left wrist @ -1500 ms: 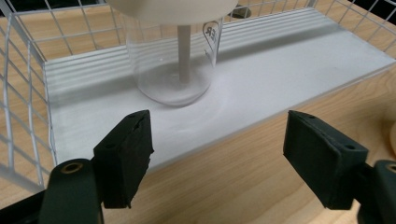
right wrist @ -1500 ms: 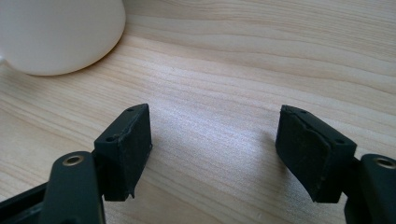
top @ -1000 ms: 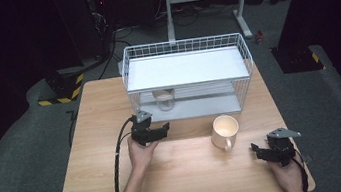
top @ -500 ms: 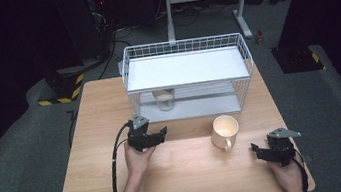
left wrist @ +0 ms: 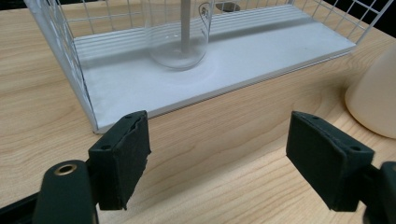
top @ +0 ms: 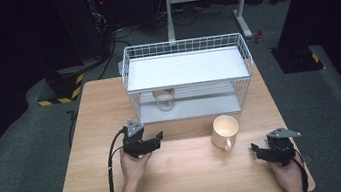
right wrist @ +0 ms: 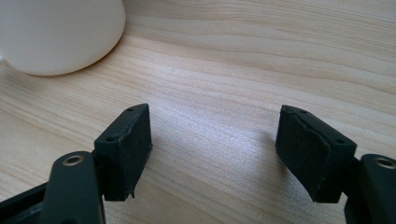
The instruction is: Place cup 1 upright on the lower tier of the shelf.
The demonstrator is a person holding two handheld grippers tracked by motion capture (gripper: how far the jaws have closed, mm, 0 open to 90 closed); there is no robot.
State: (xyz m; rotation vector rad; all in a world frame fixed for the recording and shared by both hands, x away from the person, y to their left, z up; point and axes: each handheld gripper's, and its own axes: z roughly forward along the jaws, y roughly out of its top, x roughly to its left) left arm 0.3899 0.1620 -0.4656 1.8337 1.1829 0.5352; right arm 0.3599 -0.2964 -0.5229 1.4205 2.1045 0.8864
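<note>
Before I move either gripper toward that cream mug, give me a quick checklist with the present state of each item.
1. Left gripper empty, jaws apart: ok; bare wood shows between its pads in the left gripper view.
2. Right gripper empty, jaws apart: ok.
3. Cream mug upright on the table, apart from both grippers: ok.
4. Mug handle within reach: ok; it points toward the person's side.
5. Wire rack clear of the mug: ok; the mug stands in front of its right end.
6. Glass beaker on the rack's lower shelf out of the way: ok, upright behind the wires.
7. Mug empty: cannot tell.
</note>
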